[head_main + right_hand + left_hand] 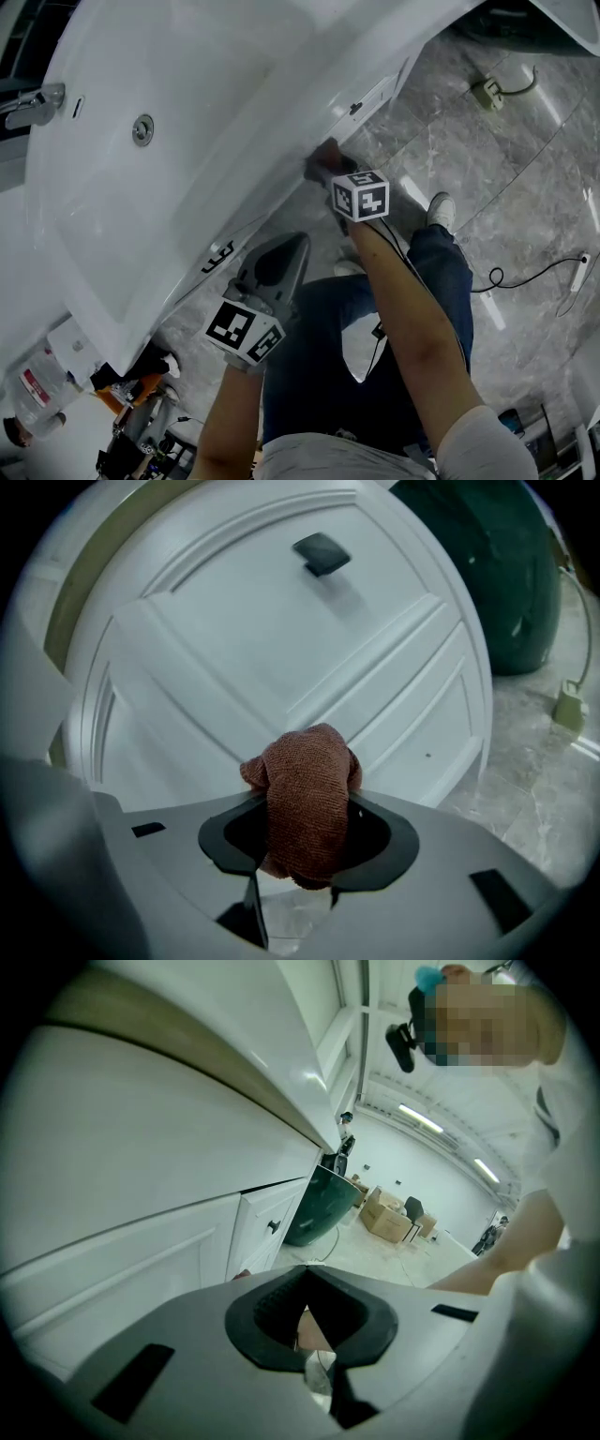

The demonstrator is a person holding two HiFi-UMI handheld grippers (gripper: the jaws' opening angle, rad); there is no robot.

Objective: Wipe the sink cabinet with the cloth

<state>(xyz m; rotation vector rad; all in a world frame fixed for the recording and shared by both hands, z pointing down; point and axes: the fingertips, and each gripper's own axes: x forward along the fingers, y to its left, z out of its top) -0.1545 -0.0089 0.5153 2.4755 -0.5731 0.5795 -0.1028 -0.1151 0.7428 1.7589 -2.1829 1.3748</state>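
We find the cloth (305, 794) clenched in the right gripper (325, 167), a rust-brown wad folded over the jaws and bulging out ahead of them, its long axis running along the jaws toward the sink cabinet (281, 649). In the right gripper view the wad sits squarely between the jaws and a white door panel (394, 696). The head view puts it up against the cabinet front just under the overhanging lip of the sink (141, 206), though we cannot tell whether cloth and panel are touching or a shade apart. So, as we judge it, the wiping falls to the right hand, which is plainly the nearer one. The left gripper (281, 255) hangs lower and back over our legs (319, 356), its jaws drawn together on nothing and well apart from the cabinet. For sweeping room, the flat middle of the panel is open to either side of the wad. The raised mouldings frame it, a dark knob (321, 553) stands beyond the cloth, and the sink's lip closes off one edge. A dark green tub (506, 583) stands on the marble floor (516, 169) near the cabinet's far end, so we would expect long strokes that way to need care.
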